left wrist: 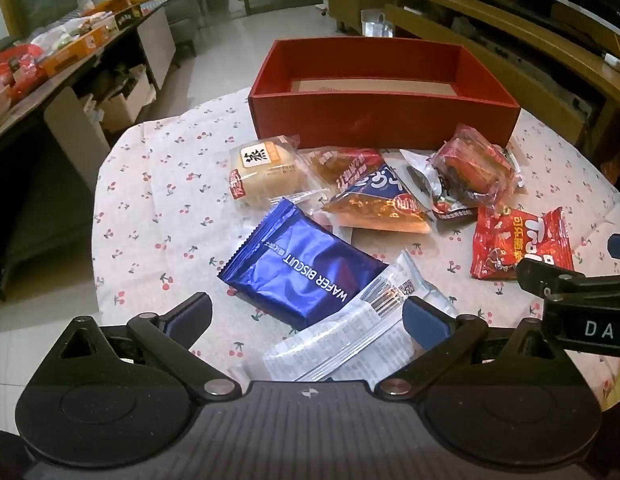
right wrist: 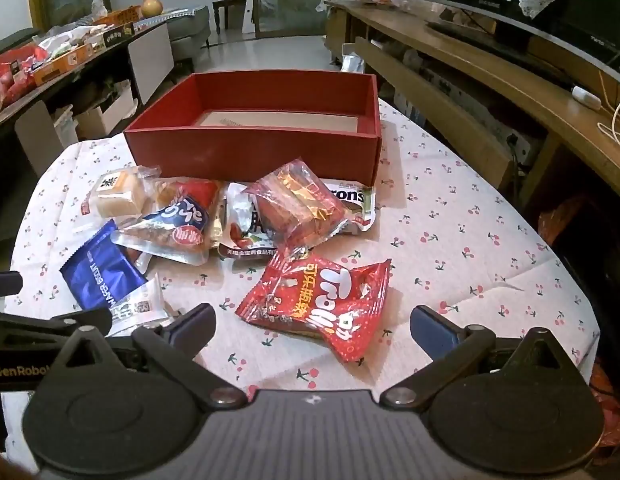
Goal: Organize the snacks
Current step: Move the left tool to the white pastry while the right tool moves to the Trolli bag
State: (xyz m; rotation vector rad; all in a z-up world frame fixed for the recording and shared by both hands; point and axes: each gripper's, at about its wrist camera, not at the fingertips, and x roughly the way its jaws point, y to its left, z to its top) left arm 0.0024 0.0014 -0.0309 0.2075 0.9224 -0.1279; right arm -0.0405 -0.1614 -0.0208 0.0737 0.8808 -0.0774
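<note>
An empty red box (left wrist: pixel 382 120) (right wrist: pixel 250 152) stands at the back of the cherry-print table. In front of it lies a pile of snack packets. A blue wafer biscuit packet (left wrist: pixel 306 268) (right wrist: pixel 102 272) and a clear white packet (left wrist: pixel 350 332) lie just before my left gripper (left wrist: pixel 310 312), which is open above them. A red Trolli packet (right wrist: pixel 322 300) (left wrist: pixel 518 244) lies between the fingers of my right gripper (right wrist: pixel 314 326), which is open and empty. A bun packet (left wrist: pixel 266 172), a blue-orange packet (left wrist: pixel 378 204) and a red cake packet (right wrist: pixel 298 204) lie nearer the box.
A dark side table (left wrist: pixel 50 60) with boxes and packets stands at the left. A wooden TV bench (right wrist: pixel 490 80) runs along the right. The table's cloth (right wrist: pixel 470 240) is bare at the right of the pile.
</note>
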